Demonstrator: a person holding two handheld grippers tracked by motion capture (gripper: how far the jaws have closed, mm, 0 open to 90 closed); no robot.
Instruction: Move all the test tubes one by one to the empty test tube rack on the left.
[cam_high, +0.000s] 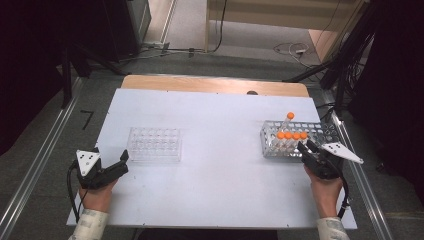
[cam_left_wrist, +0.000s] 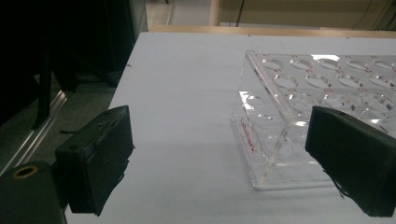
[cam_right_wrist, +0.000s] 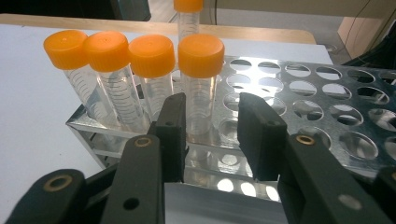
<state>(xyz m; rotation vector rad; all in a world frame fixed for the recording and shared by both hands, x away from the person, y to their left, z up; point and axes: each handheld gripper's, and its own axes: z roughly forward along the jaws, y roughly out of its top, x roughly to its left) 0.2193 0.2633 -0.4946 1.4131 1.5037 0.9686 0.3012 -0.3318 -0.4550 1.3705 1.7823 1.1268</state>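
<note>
Transfer of capped tubes from the metal rack (cam_high: 320, 131) to the clear acrylic rack (cam_high: 154, 144) looks barely begun. Clear rack sits at about 9 o'clock on the white worktop (cam_high: 220, 185), every well seen is empty. Metal rack sits at 3 o'clock with four orange-capped tubes in its near row and a fifth tube (cam_high: 288, 119) standing behind them.

Right gripper (cam_right_wrist: 212, 130) is at the rack's near edge, jaws spread either side of the rightmost front-row tube (cam_right_wrist: 201, 88), narrowed toward it, but the pads are not yet pressing on it, so nothing is gripped.

Left gripper (cam_high: 120, 162) rests at 8 o'clock, just beside the clear rack's near-left corner, jaws wide apart and empty.

Left to do, as I judge: close on the tube, lift it, carry it over, seat it, then repeat for the rest.
</note>
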